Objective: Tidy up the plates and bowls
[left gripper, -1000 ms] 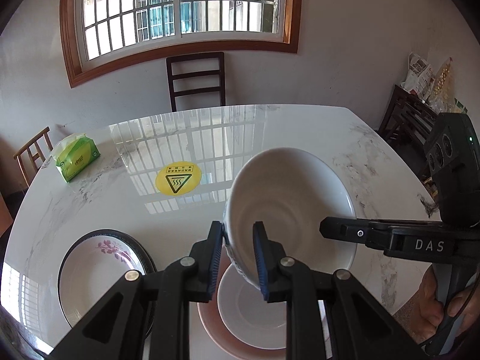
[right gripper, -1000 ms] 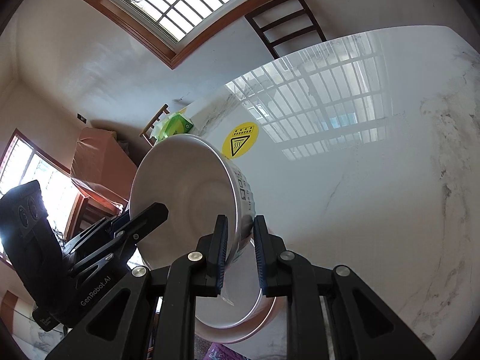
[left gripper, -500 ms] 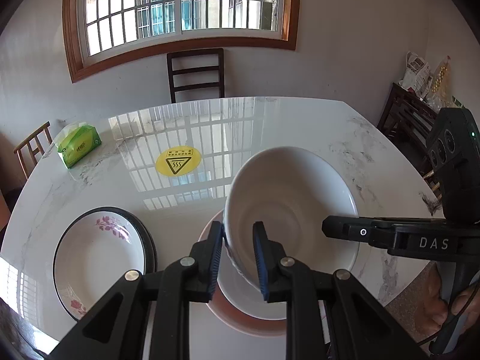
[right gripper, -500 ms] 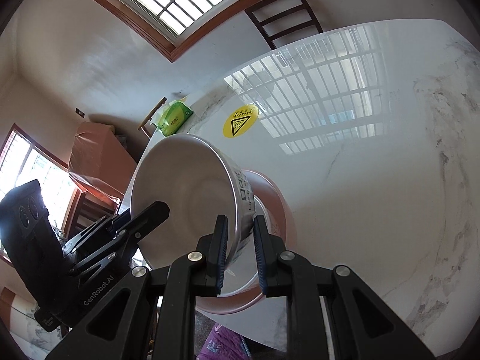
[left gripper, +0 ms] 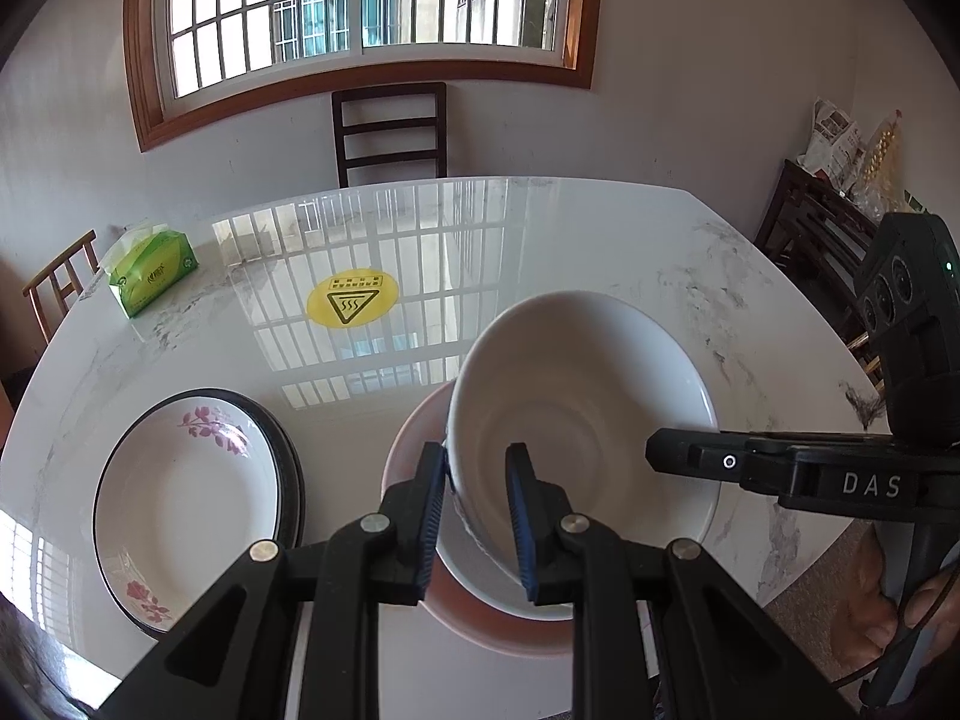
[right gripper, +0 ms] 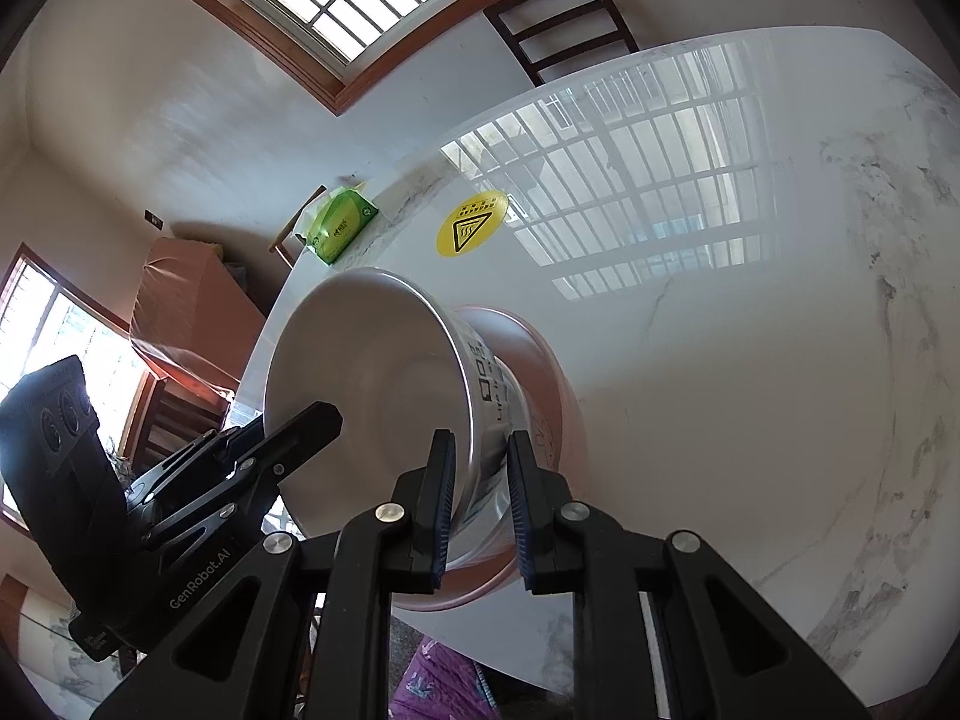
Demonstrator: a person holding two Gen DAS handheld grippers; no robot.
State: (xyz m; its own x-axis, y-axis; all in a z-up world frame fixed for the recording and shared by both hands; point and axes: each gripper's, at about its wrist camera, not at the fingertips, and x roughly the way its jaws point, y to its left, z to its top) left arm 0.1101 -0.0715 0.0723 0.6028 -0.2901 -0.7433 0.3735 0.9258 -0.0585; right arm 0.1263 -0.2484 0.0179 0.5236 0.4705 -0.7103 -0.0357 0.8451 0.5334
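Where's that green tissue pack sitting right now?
In the left wrist view, the green tissue pack lies at the marble table's far-left edge, left of the yellow warning sticker.

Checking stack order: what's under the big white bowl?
Under the white bowl sits a smaller white dish on a pink plate, on the marble table. Both grippers' fingers clamp its rim. The bowl hides the dish's centre.
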